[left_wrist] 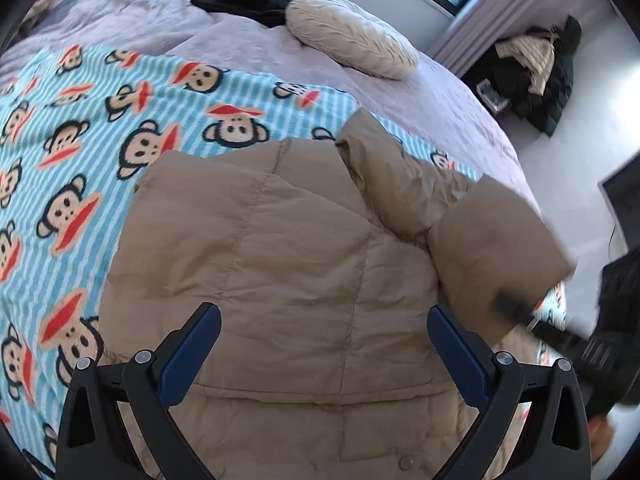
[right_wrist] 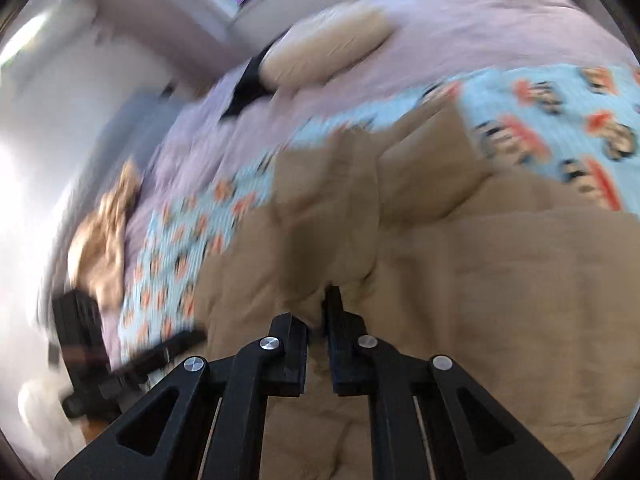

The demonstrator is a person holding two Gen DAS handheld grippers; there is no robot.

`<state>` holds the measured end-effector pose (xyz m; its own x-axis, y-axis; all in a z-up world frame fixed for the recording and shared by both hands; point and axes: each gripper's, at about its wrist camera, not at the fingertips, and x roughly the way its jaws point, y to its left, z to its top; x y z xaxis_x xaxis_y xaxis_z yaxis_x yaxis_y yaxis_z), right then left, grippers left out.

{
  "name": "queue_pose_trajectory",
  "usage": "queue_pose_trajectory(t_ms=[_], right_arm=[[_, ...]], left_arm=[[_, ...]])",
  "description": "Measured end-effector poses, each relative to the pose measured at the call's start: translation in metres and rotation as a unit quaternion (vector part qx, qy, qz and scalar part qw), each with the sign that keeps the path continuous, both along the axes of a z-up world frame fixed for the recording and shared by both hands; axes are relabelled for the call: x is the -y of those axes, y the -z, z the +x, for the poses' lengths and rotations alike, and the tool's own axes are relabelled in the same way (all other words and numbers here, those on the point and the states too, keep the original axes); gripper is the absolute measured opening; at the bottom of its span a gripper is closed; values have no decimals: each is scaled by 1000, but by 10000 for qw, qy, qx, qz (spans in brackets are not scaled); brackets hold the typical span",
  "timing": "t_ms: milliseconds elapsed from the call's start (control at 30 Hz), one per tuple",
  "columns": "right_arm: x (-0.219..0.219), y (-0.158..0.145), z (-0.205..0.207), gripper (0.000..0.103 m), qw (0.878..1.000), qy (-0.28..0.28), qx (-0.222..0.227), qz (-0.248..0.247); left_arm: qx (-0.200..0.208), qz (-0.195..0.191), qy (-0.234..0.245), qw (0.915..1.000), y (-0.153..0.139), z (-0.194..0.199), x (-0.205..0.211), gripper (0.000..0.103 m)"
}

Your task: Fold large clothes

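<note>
Jacket (left_wrist: 304,264) sleeve pinched by right gripper (right_wrist: 320,312) (blurred); left gripper (left_wrist: 324,336) spread wide above

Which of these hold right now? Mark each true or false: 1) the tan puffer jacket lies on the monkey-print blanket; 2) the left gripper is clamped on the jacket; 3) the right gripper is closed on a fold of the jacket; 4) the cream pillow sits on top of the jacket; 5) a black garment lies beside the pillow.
1) True: the tan puffer jacket lies on the monkey-print blanket.
2) False: the left gripper is wide open above the jacket, pads not touching it.
3) True: the right gripper is nearly shut with tan fabric bunched between its fingers.
4) False: the cream pillow rests apart on the lilac bedspread.
5) True: the black garment lies against the pillow.
</note>
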<state>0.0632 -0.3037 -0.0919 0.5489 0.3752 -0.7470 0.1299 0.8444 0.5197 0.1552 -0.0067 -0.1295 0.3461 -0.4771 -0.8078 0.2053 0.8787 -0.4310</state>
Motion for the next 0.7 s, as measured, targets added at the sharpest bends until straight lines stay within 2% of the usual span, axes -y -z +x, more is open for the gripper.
queue_pose_trajectory(t_ms=[33, 67, 100, 200, 267, 400, 467, 500, 533, 567, 600, 633, 667, 700], right_arm=[[-14, 6, 4, 25, 9995, -217, -201, -84], [-22, 11, 5, 44, 9986, -347, -370, -140], [-28, 17, 2, 58, 9976, -423, -518, -167], [-22, 23, -17, 60, 9968, -408, -690, -38], [0, 27, -40, 60, 9962, -123, -865, 29], [57, 36, -85, 60, 9884, 769, -1202, 523], [96, 44, -114, 60, 9760, 1451, -1303, 964], [110, 48, -125, 60, 9694, 1739, -1320, 1124], [128, 54, -140, 60, 9578, 2160, -1328, 1355], [141, 58, -150, 60, 9485, 2457, -1296, 1523], [152, 63, -158, 57, 9401, 2697, -1231, 1683], [160, 66, -163, 47, 9333, 2888, -1111, 1824], [165, 69, -165, 9, 9292, 3023, -1031, 1858], [170, 71, -166, 4, 9280, 3092, -1038, 1801]], left_arm=[[-13, -41, 5, 10000, -1, 0, -1, 103], [-16, -76, 27, 10000, -1, 0, -1, 103], [-19, -121, 62, 9999, -2, 0, 0, 103], [-64, -329, 212, 9992, -3, 0, 5, 103], [-133, -399, 288, 9987, 0, 0, 11, 103], [-307, -168, 436, 9984, 20, 4, 28, 103], [-458, -110, 574, 9972, 32, 7, 40, 97], [-489, -86, 644, 9967, 36, 6, 45, 86], [-533, -64, 744, 9958, 40, 8, 52, 66], [-568, -71, 829, 9949, 42, 8, 56, 49], [-631, -68, 911, 9938, 45, 8, 61, 17], [-668, -103, 944, 9932, 45, 6, 64, 13], [-624, -132, 946, 9935, 43, 3, 64, 13], [-554, -183, 1014, 9931, 39, -2, 64, 13]])
